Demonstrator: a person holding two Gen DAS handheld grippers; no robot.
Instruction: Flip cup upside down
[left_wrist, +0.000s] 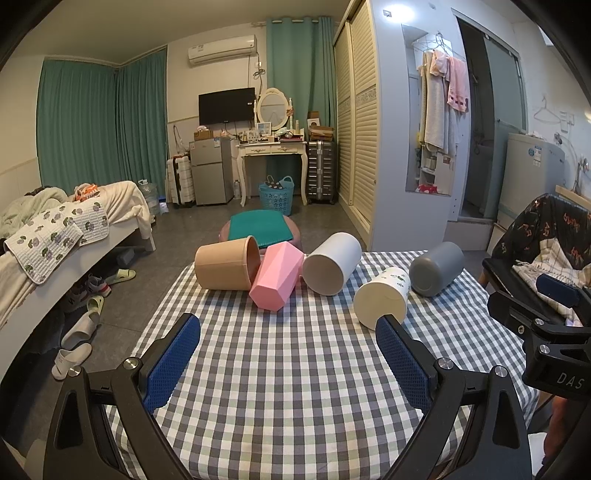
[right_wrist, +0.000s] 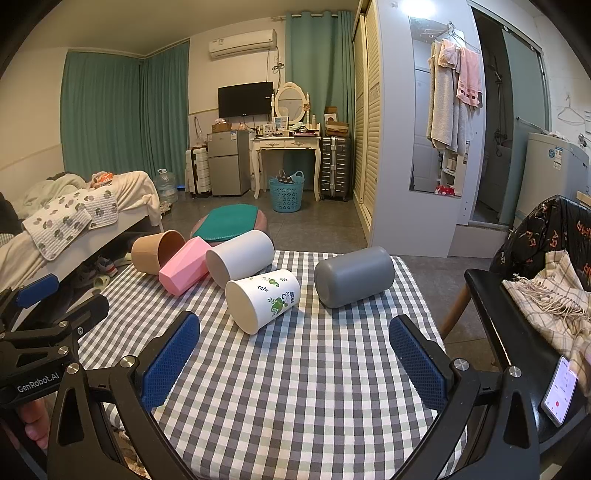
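Several cups lie on their sides at the far end of the checked table (left_wrist: 295, 369): a tan cup (left_wrist: 225, 264), a pink faceted cup (left_wrist: 275, 280), a light grey cup (left_wrist: 332, 264), a white cup with green leaf print (left_wrist: 382, 297) and a dark grey cup (left_wrist: 436, 267). In the right wrist view they are the tan cup (right_wrist: 155, 251), pink cup (right_wrist: 186, 269), light grey cup (right_wrist: 240, 258), white printed cup (right_wrist: 262, 299) and dark grey cup (right_wrist: 354, 277). My left gripper (left_wrist: 288, 332) is open and empty, short of the cups. My right gripper (right_wrist: 295, 332) is open and empty, short of the white cup.
A black chair with a scarf (right_wrist: 546, 295) and a phone (right_wrist: 559, 391) stands right of the table. A bed (left_wrist: 55, 236) is at the left with shoes beneath it. A round stool with a green cushion (left_wrist: 258, 229) sits beyond the table's far edge.
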